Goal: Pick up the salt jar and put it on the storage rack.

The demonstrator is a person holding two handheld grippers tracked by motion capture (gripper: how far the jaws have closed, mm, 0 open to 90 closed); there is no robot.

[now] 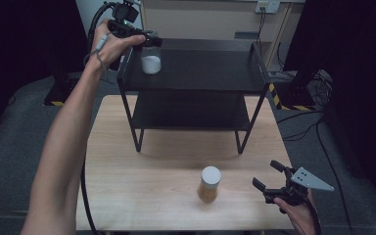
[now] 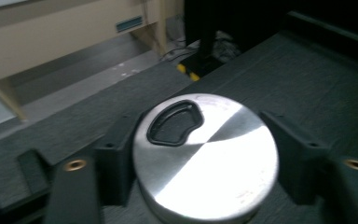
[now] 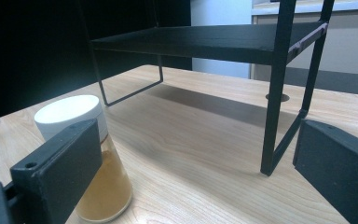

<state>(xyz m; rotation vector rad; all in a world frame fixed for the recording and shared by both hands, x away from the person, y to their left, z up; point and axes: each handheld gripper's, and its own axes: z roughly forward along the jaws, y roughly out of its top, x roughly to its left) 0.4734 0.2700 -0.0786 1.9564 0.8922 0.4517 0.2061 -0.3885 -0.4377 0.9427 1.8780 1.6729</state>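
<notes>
- A clear jar (image 1: 151, 61) half filled with white powder is seen upright on the black shelf's (image 1: 210, 73) top level, at its left end; its round silver lid (image 2: 206, 156) carries a dark D-shaped opening.
- Both sides of the lid are flanked closely by the left claw (image 1: 149, 40).
</notes>
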